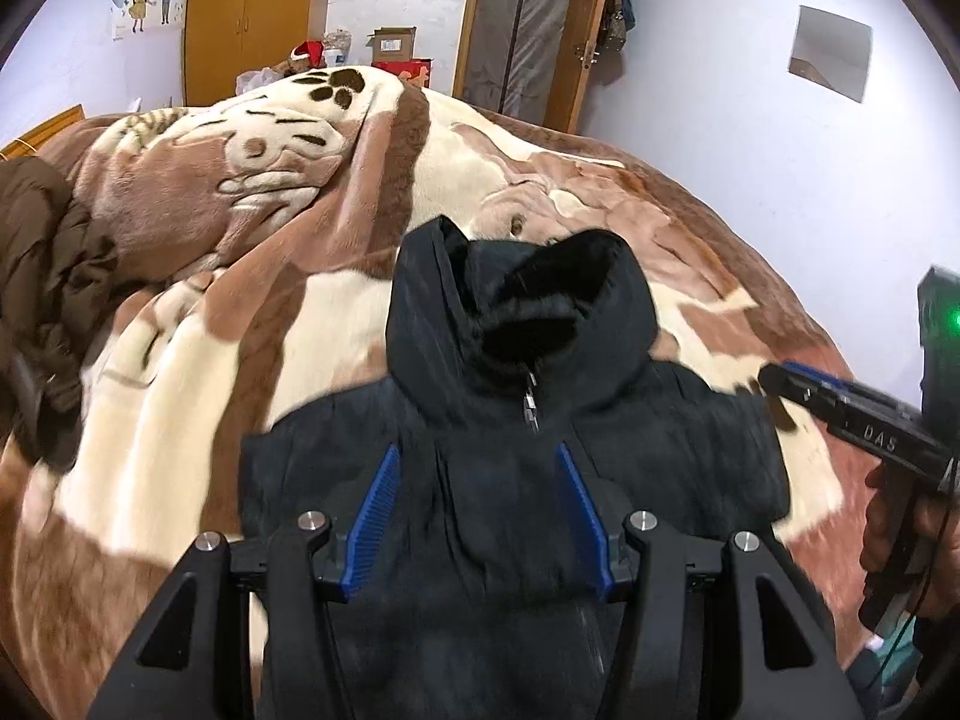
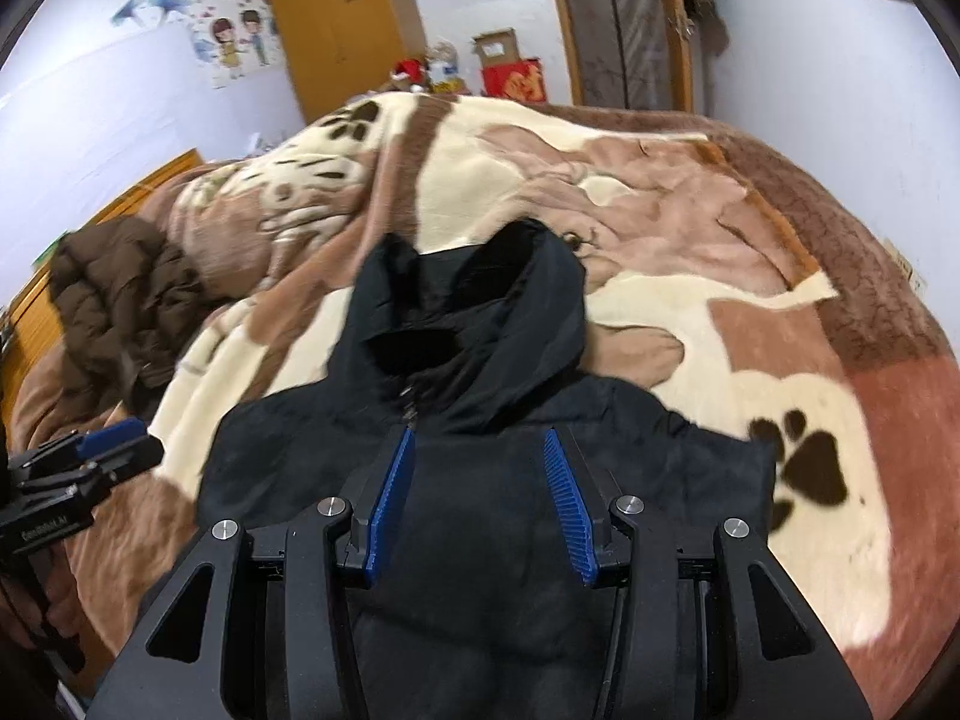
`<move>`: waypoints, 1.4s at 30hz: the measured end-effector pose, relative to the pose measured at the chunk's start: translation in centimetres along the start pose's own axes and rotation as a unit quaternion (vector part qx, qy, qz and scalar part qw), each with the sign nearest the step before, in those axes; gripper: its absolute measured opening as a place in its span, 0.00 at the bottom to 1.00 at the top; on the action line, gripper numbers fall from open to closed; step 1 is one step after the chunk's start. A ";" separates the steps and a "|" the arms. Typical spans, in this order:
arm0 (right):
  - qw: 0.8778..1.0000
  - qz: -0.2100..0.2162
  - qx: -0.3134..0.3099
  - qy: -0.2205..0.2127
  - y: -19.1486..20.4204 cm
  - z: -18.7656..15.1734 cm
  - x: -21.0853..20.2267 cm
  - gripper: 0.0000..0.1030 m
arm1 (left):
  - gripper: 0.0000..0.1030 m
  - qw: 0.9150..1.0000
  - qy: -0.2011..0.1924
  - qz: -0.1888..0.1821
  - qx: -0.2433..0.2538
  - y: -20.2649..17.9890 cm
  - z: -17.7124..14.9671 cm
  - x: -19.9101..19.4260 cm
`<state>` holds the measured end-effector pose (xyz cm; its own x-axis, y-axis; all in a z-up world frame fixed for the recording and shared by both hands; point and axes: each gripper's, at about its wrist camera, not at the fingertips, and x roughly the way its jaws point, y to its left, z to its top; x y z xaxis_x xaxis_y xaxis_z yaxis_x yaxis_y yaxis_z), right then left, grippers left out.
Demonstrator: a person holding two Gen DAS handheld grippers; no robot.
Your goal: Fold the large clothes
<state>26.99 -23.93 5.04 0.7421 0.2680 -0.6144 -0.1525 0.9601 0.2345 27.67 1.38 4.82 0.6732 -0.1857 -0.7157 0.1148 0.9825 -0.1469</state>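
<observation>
- Black hooded puffer jacket [image 1: 516, 420] lies front up on the paw-print blanket [image 1: 180, 372] covering the bed, near the bed's close edge, hood toward the far side and zipper closed; its sides look already turned in, so the body reads as a narrow block.
- Left gripper [image 1: 480, 516] hangs over the jacket's chest with its blue pads spread and nothing between them.
- Right gripper [image 2: 480, 504] hovers likewise over the chest, jaws apart and empty.
- Likely step: reaching for the next fold, probably hood or hem.
- To do it well, each claw should pinch through all the thick layers at matching points on either side of the zipper, so the fold line runs straight across.
- Padding is springy: press the fold flat, or it may bounce open.
- Brown jacket [image 2: 120, 300] sits heaped toward the bed's far left edge, well apart.
</observation>
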 end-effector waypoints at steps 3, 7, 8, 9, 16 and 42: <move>1.000 0.000 0.021 0.021 -1.8 2.0 3.5 0.45 | 0.55 1.000 0.006 -0.004 -0.014 1.1 2.9 3.7; 0.998 0.002 0.040 0.045 -3.7 3.7 7.9 0.45 | 0.55 0.999 0.021 0.001 -0.041 2.5 5.9 9.1; 0.998 0.003 0.043 0.050 -4.2 4.1 8.9 0.45 | 0.55 0.999 0.028 0.002 -0.045 2.8 6.4 10.6; 0.997 0.000 0.046 0.054 -4.7 4.5 10.1 0.45 | 0.55 0.998 0.034 0.007 -0.049 3.1 7.0 12.1; 0.996 0.010 0.060 0.065 -6.9 6.7 15.2 0.45 | 0.55 0.995 0.077 0.023 -0.066 4.1 9.0 21.0; 0.994 0.097 0.046 0.014 -2.6 -3.5 0.0 0.07 | 0.04 0.994 -0.025 -0.037 -0.103 5.3 -1.4 5.7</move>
<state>25.12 -26.13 1.84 0.6862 0.4510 -0.5707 -0.2299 0.8789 0.4180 31.06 5.51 -1.01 0.7045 -0.2515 -0.6636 0.0172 0.9409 -0.3383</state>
